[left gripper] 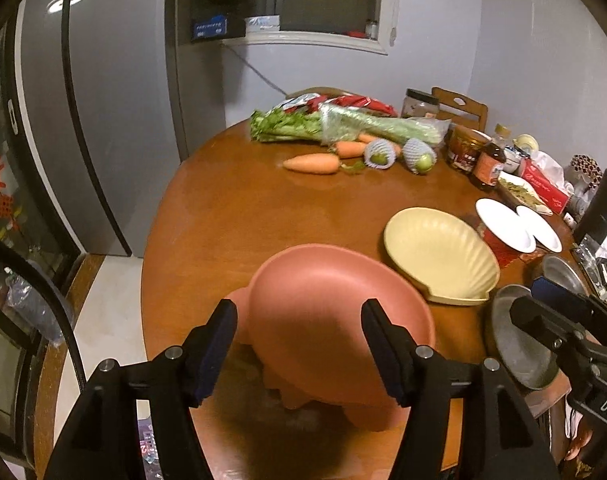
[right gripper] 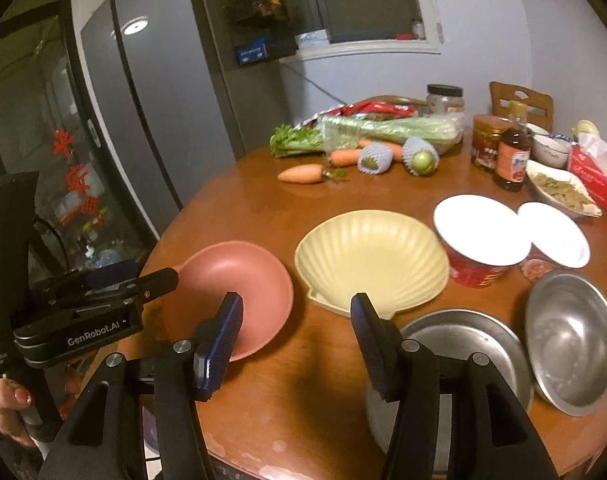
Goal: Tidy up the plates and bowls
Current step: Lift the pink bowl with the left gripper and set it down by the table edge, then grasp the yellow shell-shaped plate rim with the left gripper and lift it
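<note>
Wooden round table (right gripper: 263,392) with dishes to be organized. The pink shell-shaped plate (right gripper: 239,284) lies at the table's near-left edge; the yellow shell-shaped plate (right gripper: 367,260) sits just right of it, apart from it. Two steel bowls (right gripper: 571,336) stand to the right of the yellow plate, and two red bowls with white interiors (right gripper: 479,232) lie behind them. The left gripper (left gripper: 299,344) is spread wide, its jaws straddling the pink plate without visibly clamping it. The right gripper (right gripper: 295,344) is likewise wide and empty, over bare table in front of the yellow plate. The pink plate looks light, rigid and matte, probably plastic or bamboo fibre; a rim pinch at the near edge seems the surest hold.
</note>
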{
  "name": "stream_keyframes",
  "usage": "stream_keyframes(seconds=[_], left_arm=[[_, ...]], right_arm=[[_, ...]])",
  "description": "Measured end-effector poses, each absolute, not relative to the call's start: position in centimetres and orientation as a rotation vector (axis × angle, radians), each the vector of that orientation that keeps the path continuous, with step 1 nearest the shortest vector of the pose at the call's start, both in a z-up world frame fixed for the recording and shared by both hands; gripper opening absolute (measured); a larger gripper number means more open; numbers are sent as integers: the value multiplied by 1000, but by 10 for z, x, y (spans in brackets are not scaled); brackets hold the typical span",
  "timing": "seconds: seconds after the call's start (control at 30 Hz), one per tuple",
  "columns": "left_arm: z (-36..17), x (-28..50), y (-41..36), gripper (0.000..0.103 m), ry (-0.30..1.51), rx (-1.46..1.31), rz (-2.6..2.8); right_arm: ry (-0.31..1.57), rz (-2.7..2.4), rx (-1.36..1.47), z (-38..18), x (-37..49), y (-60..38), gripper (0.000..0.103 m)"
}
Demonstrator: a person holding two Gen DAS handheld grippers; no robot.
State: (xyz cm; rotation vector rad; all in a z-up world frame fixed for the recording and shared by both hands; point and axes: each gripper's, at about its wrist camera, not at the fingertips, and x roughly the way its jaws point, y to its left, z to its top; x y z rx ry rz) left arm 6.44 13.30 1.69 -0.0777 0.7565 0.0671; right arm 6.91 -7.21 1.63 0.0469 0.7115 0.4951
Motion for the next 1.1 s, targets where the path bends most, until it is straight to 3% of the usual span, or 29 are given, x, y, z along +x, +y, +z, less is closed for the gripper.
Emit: stream_keyframes(seconds=[0.6,1.1], left_arm=[[29,86,82,64,750,-6,6],[10,145,62,65,832,21,-21]], right_arm=[[678,394,134,24,78,-133,62],[776,377,185,-9,120,-141,62]])
